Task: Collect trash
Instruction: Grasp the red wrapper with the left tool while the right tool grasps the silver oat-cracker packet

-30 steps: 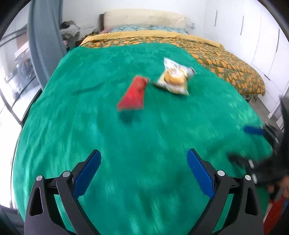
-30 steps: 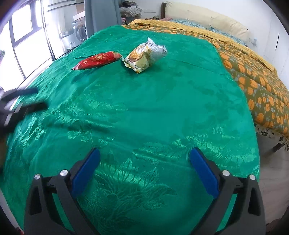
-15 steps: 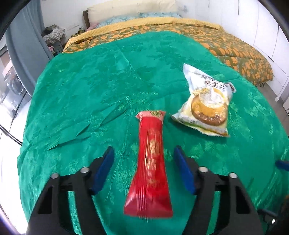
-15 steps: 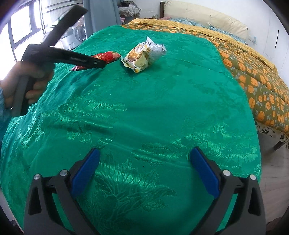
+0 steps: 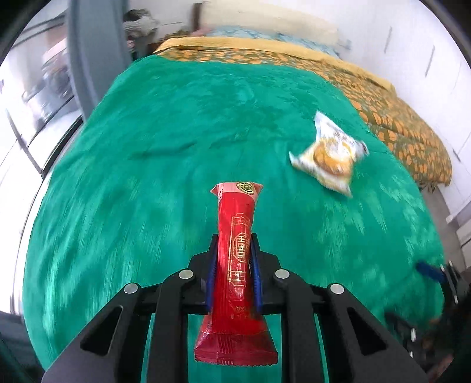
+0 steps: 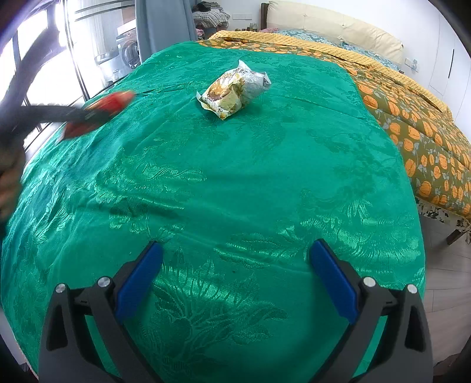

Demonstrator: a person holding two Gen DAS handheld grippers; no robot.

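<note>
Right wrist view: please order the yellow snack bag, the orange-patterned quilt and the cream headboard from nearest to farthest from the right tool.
From the right tool:
1. Yellow snack bag, on the green bedspread, ahead.
2. Orange-patterned quilt, right side.
3. Cream headboard, far end.

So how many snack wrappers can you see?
2. The red wrapper is pinched in the left hand-held gripper, lifted off the green blanket. The yellow wrapper lies on the blanket, farther up the bed. None seems hidden.
</note>
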